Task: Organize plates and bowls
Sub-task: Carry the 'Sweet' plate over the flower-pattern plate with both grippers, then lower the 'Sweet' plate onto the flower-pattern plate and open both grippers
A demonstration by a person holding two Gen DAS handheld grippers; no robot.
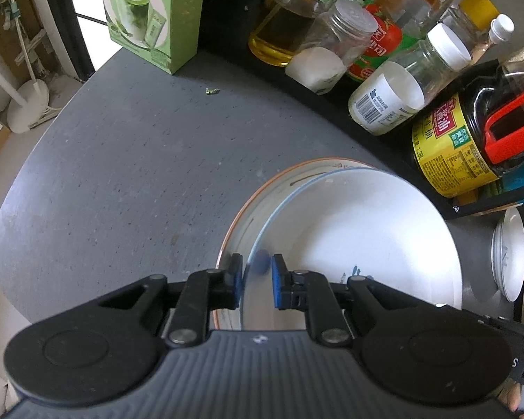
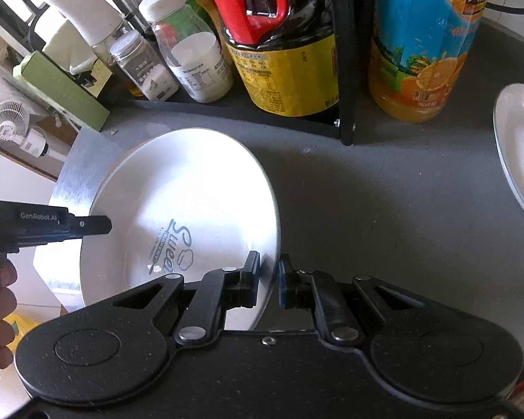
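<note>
White and blue-rimmed, the plate (image 1: 359, 241) fills the lower right of the left wrist view, lying over an orange-rimmed plate (image 1: 241, 223) on the grey bench (image 1: 122, 160). The left gripper (image 1: 255, 279) pinches the upper plate's near rim between its blue-padded fingers (image 1: 278, 284). Bottles and jars crowd a black rack (image 1: 478, 209) at upper right; a green carton (image 1: 154, 14) stands at the top. Another white dish (image 1: 509, 251) shows at the right edge.

From the right wrist view, the same plate (image 2: 178, 216) sits centre-left, printed with blue lettering. The right gripper (image 2: 268, 281) clamps its right rim between black fingers (image 2: 249, 279). At the left edge the left gripper (image 2: 98, 225) meets the opposite rim. A second lettered plate (image 2: 520, 146) lies at far right, well apart.
</note>
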